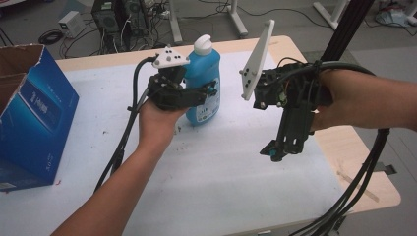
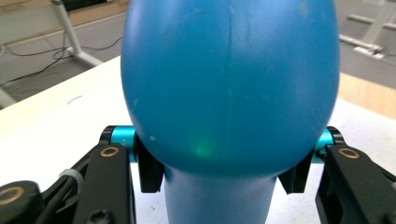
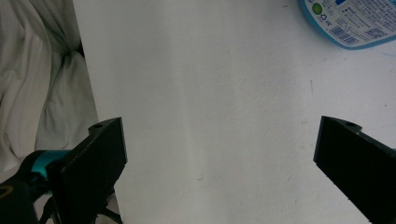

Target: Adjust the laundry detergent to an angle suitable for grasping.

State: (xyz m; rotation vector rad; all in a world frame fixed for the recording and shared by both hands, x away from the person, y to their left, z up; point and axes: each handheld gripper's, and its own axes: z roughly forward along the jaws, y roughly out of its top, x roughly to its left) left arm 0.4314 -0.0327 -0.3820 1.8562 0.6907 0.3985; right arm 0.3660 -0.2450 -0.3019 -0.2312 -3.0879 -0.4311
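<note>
Cardboard box [image 1: 29,113]: blue, at the far left of the tabletop [image 1: 221,177], well apart from the work and, as I judge it, no part of it.
Left claw [image 1: 209,91]: held level in the person's left hand, pinching the blue bottle; in the left gripper view its pads [image 2: 150,167] press on either side where the body narrows.
Blue bottle [image 1: 204,81]: stands upright at the middle of the tabletop toward the far edge, white cap on top, label facing the person; its base appears to rest on the white surface.
Right claw [image 1: 275,150]: held above the tabletop to the right of the bottle, pointing down, jaws spread wide with nothing between them; the right gripper view looks straight down on bare white surface, the bottle's label [image 3: 348,21] at the upper corner.
Step in hand: the grasp on the bottle looks just made; the lift has not begun.
Next move: probably a steady lift or carry with the left claw. The bottle is smooth and rounded, so it needs a firm, level grip to keep from slipping or tilting. The right claw is free to steady it or work the cap.
</note>
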